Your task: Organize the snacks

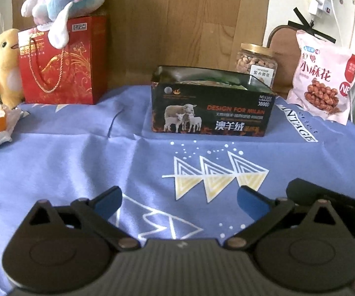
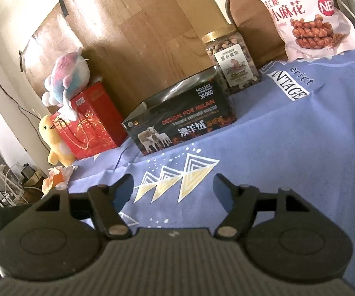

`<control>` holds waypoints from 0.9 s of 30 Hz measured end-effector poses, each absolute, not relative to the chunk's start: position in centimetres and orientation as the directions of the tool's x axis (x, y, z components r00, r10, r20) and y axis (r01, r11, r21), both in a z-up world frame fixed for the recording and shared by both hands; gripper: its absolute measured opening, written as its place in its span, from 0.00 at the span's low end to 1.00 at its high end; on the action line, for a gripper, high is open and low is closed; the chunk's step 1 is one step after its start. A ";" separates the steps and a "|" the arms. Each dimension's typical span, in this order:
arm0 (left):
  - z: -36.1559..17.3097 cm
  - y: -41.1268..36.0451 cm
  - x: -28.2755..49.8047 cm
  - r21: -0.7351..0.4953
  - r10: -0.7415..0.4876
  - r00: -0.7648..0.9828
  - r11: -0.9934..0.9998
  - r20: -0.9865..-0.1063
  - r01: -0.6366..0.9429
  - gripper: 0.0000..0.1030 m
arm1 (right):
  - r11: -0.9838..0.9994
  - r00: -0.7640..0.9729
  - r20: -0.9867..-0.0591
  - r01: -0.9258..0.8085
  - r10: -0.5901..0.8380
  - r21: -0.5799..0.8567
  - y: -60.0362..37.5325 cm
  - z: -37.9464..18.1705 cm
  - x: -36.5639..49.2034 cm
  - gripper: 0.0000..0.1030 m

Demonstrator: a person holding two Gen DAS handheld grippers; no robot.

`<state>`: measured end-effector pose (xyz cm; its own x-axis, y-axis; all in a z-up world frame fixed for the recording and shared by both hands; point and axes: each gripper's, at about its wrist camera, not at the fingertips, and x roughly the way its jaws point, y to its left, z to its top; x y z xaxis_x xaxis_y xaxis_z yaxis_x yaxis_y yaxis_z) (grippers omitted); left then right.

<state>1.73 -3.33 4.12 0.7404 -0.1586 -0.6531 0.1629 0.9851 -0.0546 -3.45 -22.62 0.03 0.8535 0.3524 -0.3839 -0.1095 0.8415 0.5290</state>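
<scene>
The black open box (image 1: pixel 212 108) printed with sheep sits at the centre of the worktop, with some packets already lying inside it, though what they are is hard to tell. At its 1 o'clock a gold-lidded jar of nuts (image 1: pixel 256 61) stands just behind it, and at 3 o'clock a pink snack bag (image 1: pixel 325 76) leans upright, well apart; both are probably left to sort. The left gripper (image 1: pixel 178 201) and right gripper (image 2: pixel 173 188) hover low over bare cloth, jaws apart and holding nothing. At 9 o'clock stand a red gift bag (image 1: pixel 64 61) with a pastel plush (image 1: pixel 64 0) on top and a yellow plush (image 1: pixel 5 66) beside it. A blue patterned cloth (image 1: pixel 79 162) covers the worktop; a wooden panel (image 1: pixel 177 19) backs it.
</scene>
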 end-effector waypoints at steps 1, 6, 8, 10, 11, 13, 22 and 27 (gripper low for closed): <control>4.1 -3.4 1.7 -0.048 -0.153 0.740 0.986 -0.655 0.161 1.00 | 0.839 0.853 -0.383 -0.108 0.353 0.533 -22.7 -0.1 -3.4 0.72; 4.0 -3.9 1.7 0.009 -0.113 0.756 0.988 -0.644 0.155 1.00 | 0.838 0.853 -0.386 -0.103 0.352 0.536 -22.8 -0.3 -3.2 0.73; 4.0 -4.0 1.6 0.020 -0.108 0.763 0.987 -0.637 0.157 1.00 | 0.836 0.851 -0.388 -0.100 0.353 0.540 -22.9 -0.4 -3.1 0.74; 3.9 -4.0 1.7 0.022 -0.107 0.766 0.987 -0.634 0.156 1.00 | 0.834 0.849 -0.390 -0.100 0.355 0.542 -23.0 -0.5 -3.0 0.74; 4.0 -4.0 1.7 0.024 -0.106 0.768 0.987 -0.631 0.156 1.00 | 0.834 0.849 -0.391 -0.100 0.356 0.543 -23.0 -0.5 -3.0 0.74; 4.0 -4.0 1.6 0.024 -0.106 0.773 0.988 -0.625 0.155 1.00 | 0.834 0.849 -0.389 -0.101 0.356 0.543 -23.1 -0.6 -3.0 0.75; 4.1 -4.0 1.8 0.059 -0.053 0.790 0.992 -0.611 0.112 1.00 | 0.823 0.848 -0.387 -0.097 0.363 0.559 -23.5 -0.8 -2.8 0.76; 3.9 -4.0 1.9 0.076 -0.024 0.787 0.993 -0.617 0.090 1.00 | 0.819 0.846 -0.388 -0.095 0.366 0.565 -23.6 -1.0 -2.8 0.77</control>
<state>1.89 -4.01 3.88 0.7869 -0.0243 -0.6166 0.0904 0.9930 0.0763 -2.76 -23.61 -0.99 0.8456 0.3662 -0.3884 -0.0953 0.8195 0.5651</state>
